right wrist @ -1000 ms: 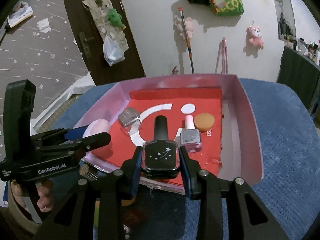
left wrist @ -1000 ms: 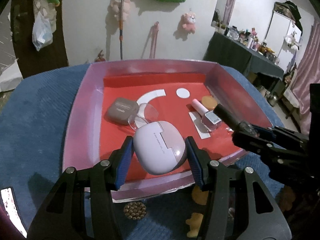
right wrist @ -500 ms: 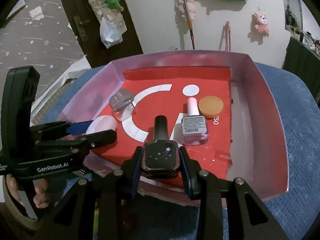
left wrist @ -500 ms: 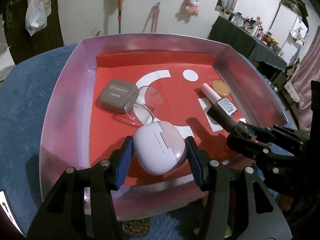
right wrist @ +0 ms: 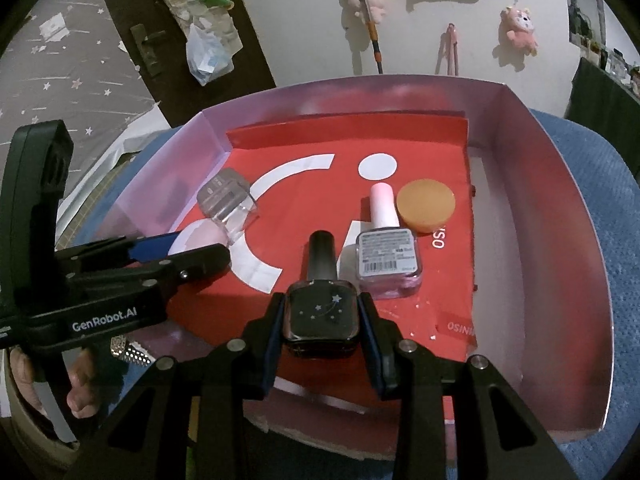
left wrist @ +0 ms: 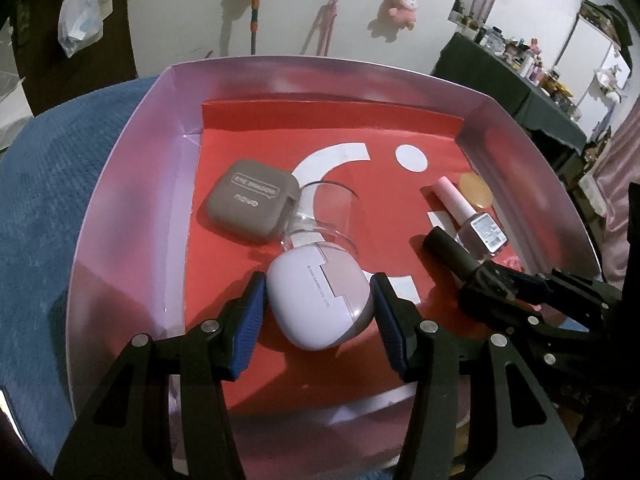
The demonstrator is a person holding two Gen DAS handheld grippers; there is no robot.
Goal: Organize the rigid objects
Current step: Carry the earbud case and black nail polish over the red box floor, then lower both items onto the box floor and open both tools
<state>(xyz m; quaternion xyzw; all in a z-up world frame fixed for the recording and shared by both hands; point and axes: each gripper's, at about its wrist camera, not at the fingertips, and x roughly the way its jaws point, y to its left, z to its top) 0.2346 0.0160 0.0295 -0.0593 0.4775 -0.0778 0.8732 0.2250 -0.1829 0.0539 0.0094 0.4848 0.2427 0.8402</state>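
Both grippers have sunk into the tray (left wrist: 120, 184), hiding its near floor.

"EYE SHADOW" and "novo" on the taupe case (left wrist: 253, 208); "GenRobot.AI" on the left gripper (right wrist: 200, 250).

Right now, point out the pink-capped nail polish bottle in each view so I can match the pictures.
Left wrist view: pink-capped nail polish bottle, right of centre, lying on the red liner.
Right wrist view: the same bottle, centre, just right of the held black bottle.
Shared landmark: orange round disc beside its cap.
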